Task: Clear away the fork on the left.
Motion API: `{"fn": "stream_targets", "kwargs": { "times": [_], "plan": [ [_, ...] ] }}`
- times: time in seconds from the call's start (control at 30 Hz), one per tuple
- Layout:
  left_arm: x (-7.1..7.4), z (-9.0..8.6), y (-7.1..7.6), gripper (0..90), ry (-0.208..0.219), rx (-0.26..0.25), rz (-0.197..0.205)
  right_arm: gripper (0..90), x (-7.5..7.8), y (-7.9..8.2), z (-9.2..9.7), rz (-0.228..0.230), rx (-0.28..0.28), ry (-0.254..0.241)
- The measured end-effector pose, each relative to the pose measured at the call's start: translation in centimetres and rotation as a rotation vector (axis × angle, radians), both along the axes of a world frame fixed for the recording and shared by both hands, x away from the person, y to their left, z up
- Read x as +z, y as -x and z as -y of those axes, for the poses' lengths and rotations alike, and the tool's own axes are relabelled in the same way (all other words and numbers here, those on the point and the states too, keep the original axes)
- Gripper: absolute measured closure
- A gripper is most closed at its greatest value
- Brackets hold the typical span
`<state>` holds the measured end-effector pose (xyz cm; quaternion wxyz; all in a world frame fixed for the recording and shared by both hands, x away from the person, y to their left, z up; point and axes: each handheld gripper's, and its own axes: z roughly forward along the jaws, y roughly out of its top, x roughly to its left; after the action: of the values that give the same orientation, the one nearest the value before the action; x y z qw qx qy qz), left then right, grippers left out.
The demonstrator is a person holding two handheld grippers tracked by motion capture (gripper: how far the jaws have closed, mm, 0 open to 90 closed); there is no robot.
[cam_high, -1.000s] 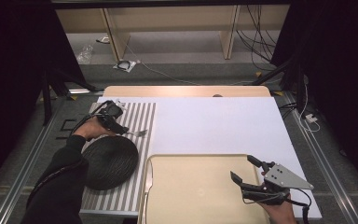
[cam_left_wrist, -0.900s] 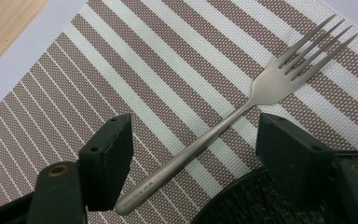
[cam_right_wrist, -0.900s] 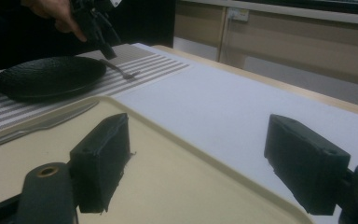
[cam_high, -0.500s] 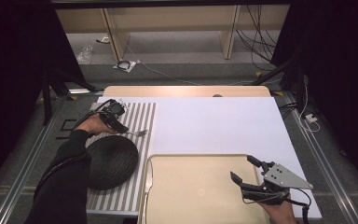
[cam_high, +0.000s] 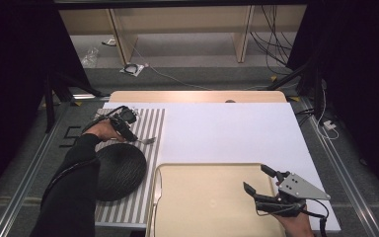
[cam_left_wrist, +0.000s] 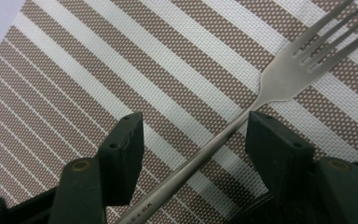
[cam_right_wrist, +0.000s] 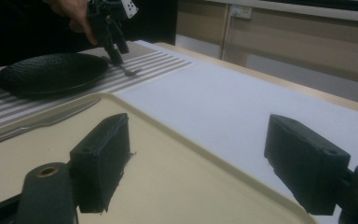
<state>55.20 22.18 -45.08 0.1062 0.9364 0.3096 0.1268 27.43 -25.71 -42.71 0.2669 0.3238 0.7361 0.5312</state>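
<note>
A silver fork (cam_left_wrist: pixel 279 79) lies on the brown-and-white striped placemat (cam_left_wrist: pixel 98 70), tines toward the white cover. My left gripper (cam_left_wrist: pixel 193 135) points down over it, and the fork's handle runs slantwise between the two jaws. The jaws have just been closing; the right one is close to the handle, the left one still stands apart. From above, the left gripper (cam_high: pixel 130 133) is at the fork (cam_high: pixel 147 141), just beyond the black plate (cam_high: pixel 116 170). My right gripper (cam_high: pixel 256 178) hovers open over the beige tray (cam_high: pixel 207 197) with nothing between its jaws.
A knife (cam_high: pixel 156 190) lies along the tray's left rim. The black plate (cam_right_wrist: pixel 51 72) sits on the placemat's near half. A white cover (cam_high: pixel 227 133) spreads over the table's middle and right. Shelving and cables stand beyond the far edge.
The left forearm has swung left off the black plate, and the left gripper has sunk a little onto the fork. The right gripper has kept still.
</note>
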Motion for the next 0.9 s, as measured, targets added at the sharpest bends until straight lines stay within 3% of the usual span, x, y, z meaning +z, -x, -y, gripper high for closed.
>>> {"fn": "stream_targets", "kwargs": {
  "times": [0.5, 0.9],
  "plan": [
    [-0.75, -0.2, 0.1, 51.8, -0.053, -0.056, -0.051, 23.1, -0.01, 0.04, -0.1, -0.003, 0.005, 0.009],
    [-0.87, 0.09, -0.1, 57.7, -0.057, -0.071, -0.062, 23.1, -0.03, 0.03, -0.09, -0.007, 0.004, 0.007]
  ]
}}
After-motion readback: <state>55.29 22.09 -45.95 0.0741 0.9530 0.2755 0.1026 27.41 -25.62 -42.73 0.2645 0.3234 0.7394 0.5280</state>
